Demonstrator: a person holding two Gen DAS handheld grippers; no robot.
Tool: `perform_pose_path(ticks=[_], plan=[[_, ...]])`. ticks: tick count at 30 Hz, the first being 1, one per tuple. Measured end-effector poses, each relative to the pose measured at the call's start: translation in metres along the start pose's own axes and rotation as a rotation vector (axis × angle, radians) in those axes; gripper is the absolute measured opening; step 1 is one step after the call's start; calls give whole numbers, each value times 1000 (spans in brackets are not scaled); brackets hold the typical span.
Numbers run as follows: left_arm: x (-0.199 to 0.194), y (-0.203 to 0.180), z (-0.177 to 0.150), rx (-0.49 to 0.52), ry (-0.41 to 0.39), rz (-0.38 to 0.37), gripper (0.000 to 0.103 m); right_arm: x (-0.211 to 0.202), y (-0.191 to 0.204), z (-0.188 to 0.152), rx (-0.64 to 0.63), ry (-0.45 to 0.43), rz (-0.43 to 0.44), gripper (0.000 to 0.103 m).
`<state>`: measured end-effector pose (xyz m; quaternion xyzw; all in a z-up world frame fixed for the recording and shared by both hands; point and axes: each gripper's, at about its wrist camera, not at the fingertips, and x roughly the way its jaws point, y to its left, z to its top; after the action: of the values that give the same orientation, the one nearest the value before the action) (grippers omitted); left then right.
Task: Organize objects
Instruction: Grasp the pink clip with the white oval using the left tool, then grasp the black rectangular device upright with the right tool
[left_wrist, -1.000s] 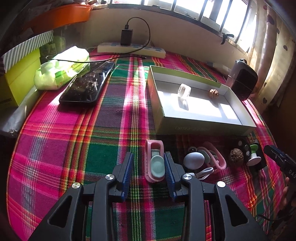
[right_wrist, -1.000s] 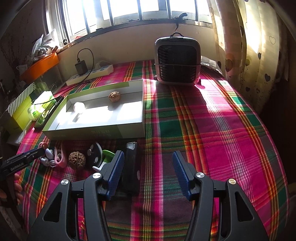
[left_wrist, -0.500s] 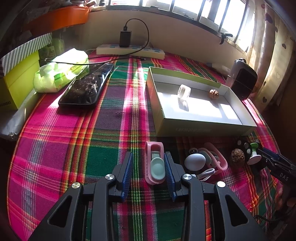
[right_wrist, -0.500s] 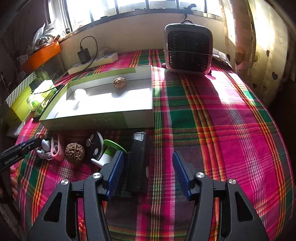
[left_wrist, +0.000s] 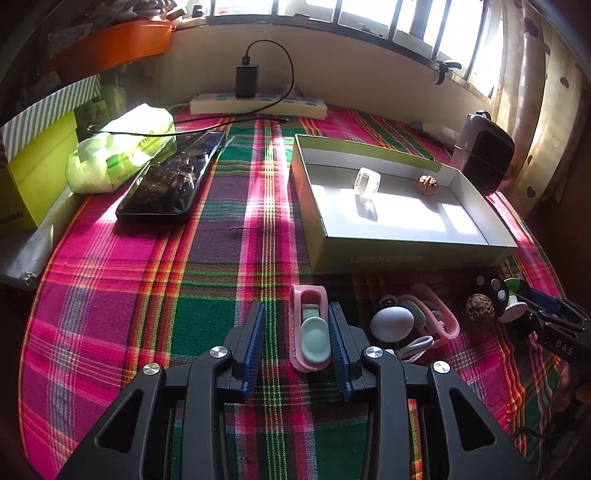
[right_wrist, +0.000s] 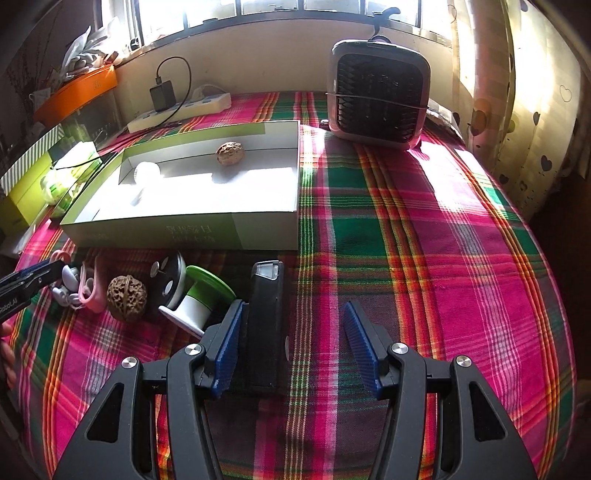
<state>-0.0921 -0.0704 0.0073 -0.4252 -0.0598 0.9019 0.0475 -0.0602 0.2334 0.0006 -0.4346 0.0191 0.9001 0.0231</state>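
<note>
My left gripper (left_wrist: 297, 343) is open around a pink clip with a pale green insert (left_wrist: 309, 328) that lies on the plaid cloth against the right finger. My right gripper (right_wrist: 295, 343) is open around a black rectangular device (right_wrist: 265, 325) that lies against its left finger. An open green-and-white box (left_wrist: 406, 254) (right_wrist: 184, 230) holds a white ring (left_wrist: 366, 181) and a walnut (right_wrist: 229, 153). In front of the box lie a second walnut (right_wrist: 126, 294), a green-and-white spool (right_wrist: 201, 299), a black disc (right_wrist: 170, 280), a grey egg shape (left_wrist: 391, 320) and another pink clip (left_wrist: 436, 314).
A black phone (left_wrist: 171, 177) and a tissue pack (left_wrist: 118, 147) lie at the left. A power strip with a charger (left_wrist: 258, 101) runs along the back wall. A small fan heater (right_wrist: 380, 103) stands at the back right. Green boxes (left_wrist: 33, 173) stand at the far left.
Both grippers have moved slightly forward over their objects. The right gripper has shifted left, so the black device lies further between its fingers. The jaws stay open.
</note>
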Motion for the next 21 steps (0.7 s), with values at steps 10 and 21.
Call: perform_pose_path(ticks=[10, 21], plan=[[0, 1, 0, 3, -1, 2, 31, 0, 0, 0, 2, -2, -14, 50], [0, 5, 0, -4, -6, 33, 16, -1, -1, 1, 4, -8, -13, 30]])
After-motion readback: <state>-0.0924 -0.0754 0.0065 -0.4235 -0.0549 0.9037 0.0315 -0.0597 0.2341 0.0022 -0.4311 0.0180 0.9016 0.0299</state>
